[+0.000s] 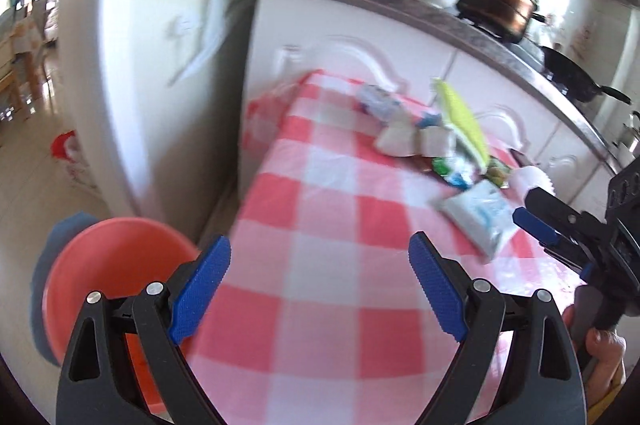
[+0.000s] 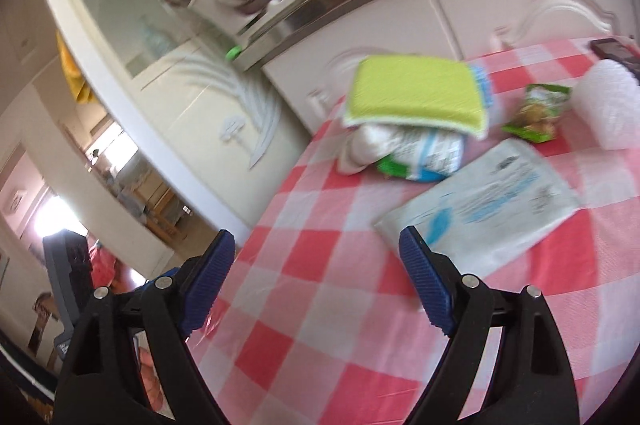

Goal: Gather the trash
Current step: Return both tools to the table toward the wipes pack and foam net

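Observation:
A pile of trash lies on the red-and-white checked tablecloth (image 1: 320, 265): a flat white-and-blue packet (image 1: 478, 211) (image 2: 480, 209), a yellow-green sponge (image 1: 464, 123) (image 2: 416, 93) resting on crumpled wrappers (image 2: 416, 151), a green snack bag (image 2: 536, 109) and a white ribbed cup (image 2: 608, 105). My left gripper (image 1: 320, 289) is open and empty above the cloth's near part. My right gripper (image 2: 316, 281) is open and empty, its right finger just short of the flat packet. It also shows in the left wrist view (image 1: 532, 209) at the right.
A red plastic basin (image 1: 108, 265) sits on the floor left of the table. White cabinets (image 1: 400, 49) and a steel counter (image 1: 440, 13) with pots run behind the table. A white curved door (image 1: 160, 25) stands to the left. A dark phone-like object (image 2: 612, 51) lies at the table's far right.

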